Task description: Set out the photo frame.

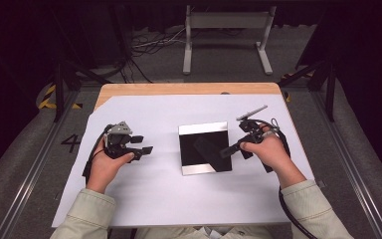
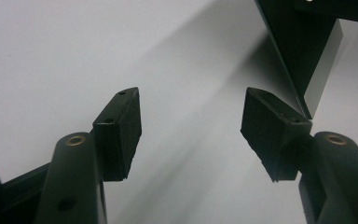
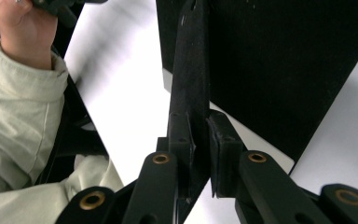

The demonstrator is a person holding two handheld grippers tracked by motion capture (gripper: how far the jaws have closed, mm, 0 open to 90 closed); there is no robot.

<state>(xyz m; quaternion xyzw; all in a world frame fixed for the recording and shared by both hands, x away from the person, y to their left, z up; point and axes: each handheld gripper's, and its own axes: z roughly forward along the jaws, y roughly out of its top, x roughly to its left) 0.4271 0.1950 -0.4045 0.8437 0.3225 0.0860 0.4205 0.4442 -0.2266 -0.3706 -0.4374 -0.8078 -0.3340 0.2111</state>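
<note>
Right now my right gripper [image 1: 233,148] is clamped on a thin black strip [image 1: 210,151], which slants across the black square tray [image 1: 204,148] with its bright metal rim; in the right gripper view the strip [image 3: 189,88] runs up from between my two pads [image 3: 179,140], pinched edge-on, so I judge the narrow grip is there to let me lift or swing the strip without touching the tray's dark surface. That tray sits near the middle of the white sheet [image 1: 159,199] that covers the bench, a little toward its right edge. My left gripper [image 1: 142,144] waits well apart from it, over the sheet's left half, jaws spread wide with nothing between them; in the left gripper view the pads [image 2: 121,130] hang above bare white, and a corner of the tray [image 2: 307,70] shows beyond. I take it the left is parked ready to help.
</note>
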